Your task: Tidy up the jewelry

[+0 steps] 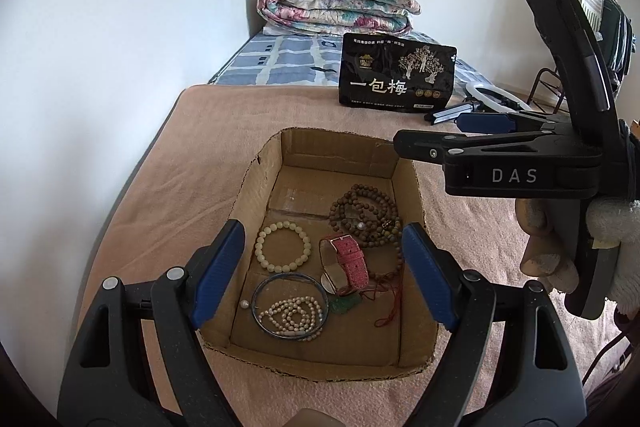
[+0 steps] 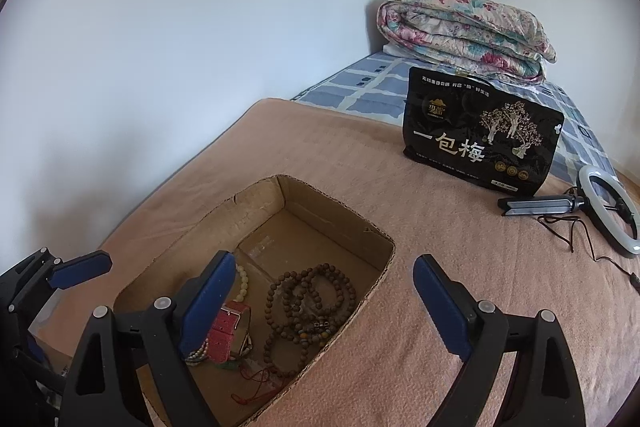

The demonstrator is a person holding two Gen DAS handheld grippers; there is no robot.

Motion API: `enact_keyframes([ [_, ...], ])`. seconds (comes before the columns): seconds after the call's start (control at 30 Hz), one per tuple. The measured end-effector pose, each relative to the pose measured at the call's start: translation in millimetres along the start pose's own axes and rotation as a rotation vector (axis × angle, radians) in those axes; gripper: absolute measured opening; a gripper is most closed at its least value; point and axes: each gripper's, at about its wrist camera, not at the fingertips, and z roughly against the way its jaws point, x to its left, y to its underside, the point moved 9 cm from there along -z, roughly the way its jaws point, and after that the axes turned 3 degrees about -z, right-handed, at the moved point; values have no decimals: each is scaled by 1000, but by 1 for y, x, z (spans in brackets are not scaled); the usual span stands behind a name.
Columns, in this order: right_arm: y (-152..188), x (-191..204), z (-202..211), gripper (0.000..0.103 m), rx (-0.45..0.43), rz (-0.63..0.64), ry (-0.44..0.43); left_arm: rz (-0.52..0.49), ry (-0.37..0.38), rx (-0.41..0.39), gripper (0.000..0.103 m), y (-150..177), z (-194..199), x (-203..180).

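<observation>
While both your left gripper [image 1: 322, 275] and right gripper [image 2: 324, 307] hang spread and empty over the cardboard box [image 1: 256, 187], the wooden bead strand [image 1: 364, 213] lies inside by its far wall: light, limp, slippery. Pinch a bunched loop.

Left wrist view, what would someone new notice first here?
Probably the cardboard box on the pink blanket, with jewelry heaped inside: brown beads, a red watch, pearls. Then the open left gripper framing it, and the black bag standing behind.
</observation>
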Motion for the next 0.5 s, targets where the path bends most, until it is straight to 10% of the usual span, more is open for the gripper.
enact_keyframes([
  [0.5, 1, -3, 58, 99, -64, 8, 42, -4, -13, -62, 83, -8, 54, -14],
])
